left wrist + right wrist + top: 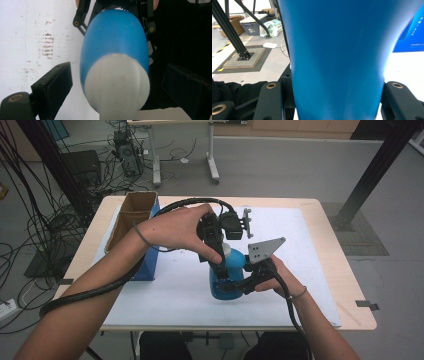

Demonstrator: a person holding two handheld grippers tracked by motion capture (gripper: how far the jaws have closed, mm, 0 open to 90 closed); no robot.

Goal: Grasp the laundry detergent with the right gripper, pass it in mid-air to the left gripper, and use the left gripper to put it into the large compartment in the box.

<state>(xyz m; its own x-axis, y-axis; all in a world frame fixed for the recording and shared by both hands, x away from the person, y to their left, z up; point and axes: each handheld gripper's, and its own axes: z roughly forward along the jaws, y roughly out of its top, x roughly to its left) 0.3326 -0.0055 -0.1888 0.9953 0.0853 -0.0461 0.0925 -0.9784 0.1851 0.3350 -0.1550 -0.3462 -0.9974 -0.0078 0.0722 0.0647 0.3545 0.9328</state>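
A blue bottle with a white cap stands upright on the white mat. My right gripper comes in from the right and is shut on the bottle's blue body, a jaw on each side. My left gripper reaches down from above around the top. In the left gripper view its jaws stand apart on either side of the white cap, with a gap to the cap on each side, so my left gripper is open.
An open cardboard box with a blue side stands at the table's left, close to my left forearm. Bare mat lies to the right and front of the bottle. Cables and a black frame post stand on the floor beyond the table.
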